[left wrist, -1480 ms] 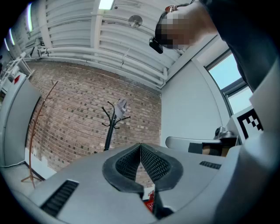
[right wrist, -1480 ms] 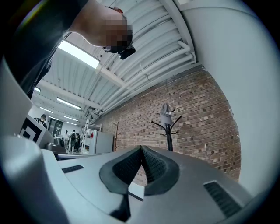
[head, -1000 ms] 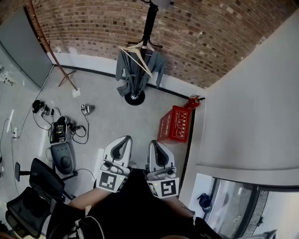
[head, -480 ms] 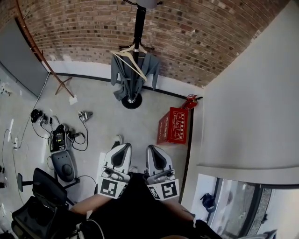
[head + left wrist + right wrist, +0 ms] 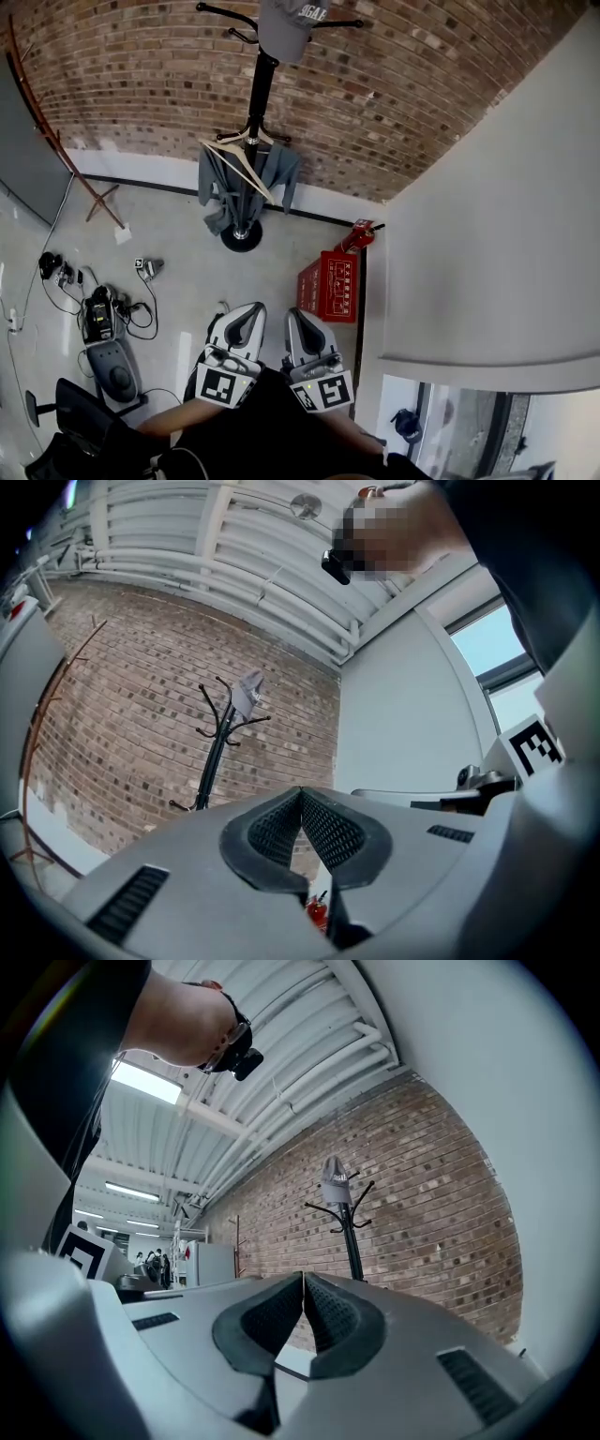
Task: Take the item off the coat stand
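Brick wall backs the scene at the far side.

Head view: the coat stand (image 5: 255, 112) now sits lower in the picture than a second ago. Its top hooks and a grey cap (image 5: 285, 24) have come into frame, where earlier only the pole and lower hooks showed. A grey jacket (image 5: 234, 184) hangs lower on the stand on a wooden hanger (image 5: 240, 156). A red crate (image 5: 329, 285) stands on the floor to the stand's right. The left gripper (image 5: 247, 317) and right gripper (image 5: 297, 322) remain side by side, near the person and well apart from the stand.

Left gripper view: the left gripper (image 5: 300, 795) has its fingers clenched with nothing between them. The stand (image 5: 216, 754) and the cap (image 5: 248, 694) stand far off, to the left of the jaw line.

Right gripper view: the right gripper (image 5: 303, 1279) also has its fingers clenched and empty. The stand (image 5: 350, 1234) and the cap (image 5: 334, 1181) lie beyond, slightly right.

Assessment: the item is still on the stand, and which of the cap or jacket is meant cannot be told. The change amounts to sighting and approach only. Further closing in and a release of the fingers would be required before any grasp.
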The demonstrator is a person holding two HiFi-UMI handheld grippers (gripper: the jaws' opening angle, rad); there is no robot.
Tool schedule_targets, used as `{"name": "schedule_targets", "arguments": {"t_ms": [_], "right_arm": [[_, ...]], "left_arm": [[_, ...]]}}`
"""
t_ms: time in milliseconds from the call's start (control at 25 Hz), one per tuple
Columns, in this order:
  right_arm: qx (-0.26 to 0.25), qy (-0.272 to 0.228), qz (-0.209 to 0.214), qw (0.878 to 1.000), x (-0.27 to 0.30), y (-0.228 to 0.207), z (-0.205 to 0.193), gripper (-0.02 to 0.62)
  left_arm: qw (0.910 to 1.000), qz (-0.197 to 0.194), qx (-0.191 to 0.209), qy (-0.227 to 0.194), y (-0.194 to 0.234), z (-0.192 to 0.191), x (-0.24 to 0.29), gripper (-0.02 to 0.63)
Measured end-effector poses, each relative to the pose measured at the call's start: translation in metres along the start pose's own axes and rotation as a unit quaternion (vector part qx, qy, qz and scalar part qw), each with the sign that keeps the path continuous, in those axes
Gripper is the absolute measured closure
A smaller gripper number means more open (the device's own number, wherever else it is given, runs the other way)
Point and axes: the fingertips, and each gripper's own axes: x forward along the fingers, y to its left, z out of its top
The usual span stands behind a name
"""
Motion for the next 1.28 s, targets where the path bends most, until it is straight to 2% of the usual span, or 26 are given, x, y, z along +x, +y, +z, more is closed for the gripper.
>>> {"name": "schedule_targets", "arguments": {"t_ms": [160,280,520,680,760,880,1000,1160,1280], "right_arm": [[0.0,0.003,-0.001,1.0,0.049,-0.01,0.005,0.577],[-0.009,-0.004,-0.005,1.0,0.087,-0.015,0.013,0.577],[-0.023,-0.014,-0.011,1.0,0.161,-0.02,0.025,0.577],[-0.023,-0.036,-0.018,0.999,0.204,-0.024,0.028,0.577],[-0.021,-0.039,-0.026,0.999,0.217,-0.029,0.028,0.577],[-0.017,-0.04,-0.035,0.998,0.229,-0.038,0.029,0.577],[-0.016,-0.038,-0.04,0.998,0.237,-0.051,0.033,0.577],[-0.02,-0.043,-0.042,0.998,0.245,-0.072,0.05,0.577],[-0.03,-0.053,-0.039,0.997,0.253,-0.085,0.065,0.577]], "left_arm": [[0.9999,-0.011,0.003,-0.002,0.037,0.01,0.032,0.588],[0.9994,-0.023,-0.001,-0.025,0.064,0.027,0.056,0.588],[0.9996,-0.025,-0.011,-0.011,0.133,0.032,0.087,0.588],[0.9985,-0.039,0.001,-0.039,0.172,0.05,0.107,0.588],[0.9992,-0.033,0.005,-0.02,0.187,0.044,0.111,0.588],[0.9998,-0.015,-0.008,-0.004,0.203,0.038,0.119,0.588],[0.9996,-0.001,-0.016,-0.022,0.213,0.049,0.13,0.588],[0.9995,-0.004,-0.031,-0.006,0.217,0.046,0.148,0.588],[0.9995,-0.006,-0.023,-0.022,0.214,0.051,0.162,0.588]]}}
